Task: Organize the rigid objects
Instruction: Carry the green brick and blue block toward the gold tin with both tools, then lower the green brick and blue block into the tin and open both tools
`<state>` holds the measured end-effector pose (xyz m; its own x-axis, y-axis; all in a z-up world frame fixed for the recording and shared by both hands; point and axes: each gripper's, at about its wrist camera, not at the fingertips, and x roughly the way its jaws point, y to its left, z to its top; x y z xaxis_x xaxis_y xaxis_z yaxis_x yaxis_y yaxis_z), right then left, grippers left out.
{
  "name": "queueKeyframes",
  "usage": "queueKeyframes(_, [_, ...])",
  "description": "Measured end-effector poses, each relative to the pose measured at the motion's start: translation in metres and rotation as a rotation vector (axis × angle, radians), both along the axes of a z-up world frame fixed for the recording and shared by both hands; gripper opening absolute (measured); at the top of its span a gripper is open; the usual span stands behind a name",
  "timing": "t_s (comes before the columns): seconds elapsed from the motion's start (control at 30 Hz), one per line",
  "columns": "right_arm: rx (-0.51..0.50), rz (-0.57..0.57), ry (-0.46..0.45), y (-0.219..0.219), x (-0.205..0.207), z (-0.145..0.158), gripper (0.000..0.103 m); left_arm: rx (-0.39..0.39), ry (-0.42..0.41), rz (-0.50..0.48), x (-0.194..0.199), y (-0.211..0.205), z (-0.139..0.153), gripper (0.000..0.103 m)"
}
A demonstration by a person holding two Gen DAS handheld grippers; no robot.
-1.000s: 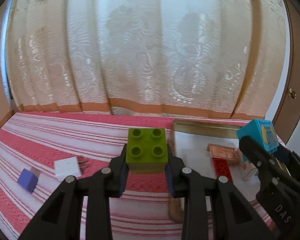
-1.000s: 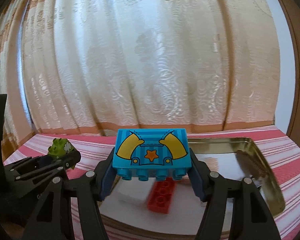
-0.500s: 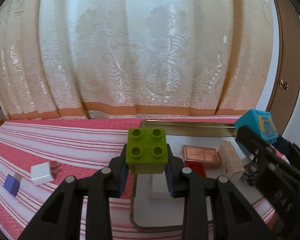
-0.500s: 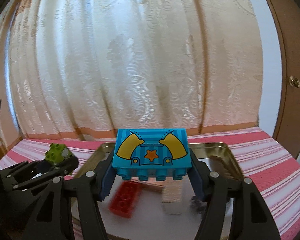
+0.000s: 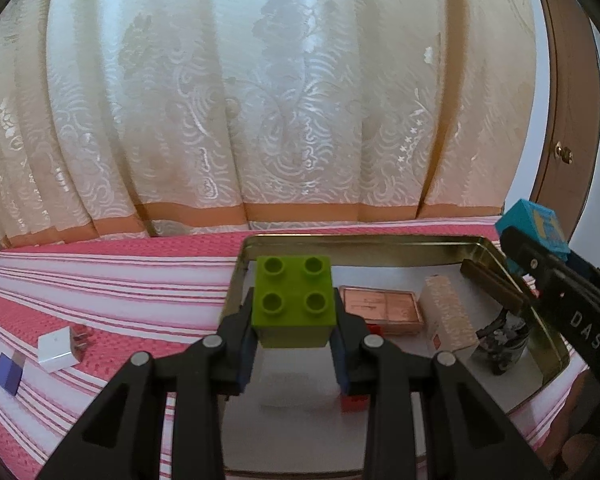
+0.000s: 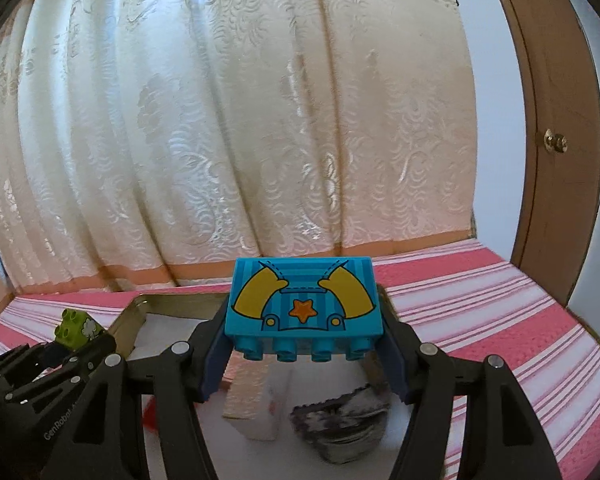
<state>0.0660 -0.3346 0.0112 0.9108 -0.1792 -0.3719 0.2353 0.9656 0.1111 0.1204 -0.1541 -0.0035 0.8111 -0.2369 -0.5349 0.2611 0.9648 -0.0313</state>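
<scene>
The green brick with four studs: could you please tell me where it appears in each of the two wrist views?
Left wrist view: the green brick sits at centre, clamped in the left gripper, studs toward the camera.
Right wrist view: it shows small at the lower left edge, a white print on its side.
Shared landmark: the metal tray, seen below both grippers.
</scene>
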Motion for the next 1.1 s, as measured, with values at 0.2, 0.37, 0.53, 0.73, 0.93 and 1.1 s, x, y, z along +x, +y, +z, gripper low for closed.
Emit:
queueKeyframes(0.2, [0.0, -0.026, 0.001, -0.015, 0.0, 0.002, 0.066, 0.015, 0.003, -0.015, 0.0, -0.017, -0.005, 0.03])
queueKeyframes(0.37, [0.021, -0.033, 0.01, -0.02, 0.003, 0.002, 0.066, 0.017, 0.003, -0.028, -0.002, -0.029, -0.006, 0.03])
queueKeyframes(0.53, [0.018, -0.032, 0.053, -0.018, 0.01, -0.004, 0.066, 0.042, -0.006, -0.041, -0.006, -0.039, -0.008, 0.03])
queueKeyframes(0.73, [0.025, -0.028, 0.092, -0.016, 0.015, -0.011, 0.066, 0.069, -0.023, -0.047, -0.007, -0.038, -0.01, 0.03])
queueKeyframes(0.93, [0.025, -0.017, 0.132, -0.011, 0.021, -0.018, 0.066, 0.094, -0.019, -0.015, -0.003, -0.034, -0.015, 0.03])
queueKeyframes(1.1, [0.019, 0.002, 0.167, -0.003, 0.026, -0.026, 0.066, 0.093, -0.008, -0.014, -0.001, -0.032, -0.016, 0.03])
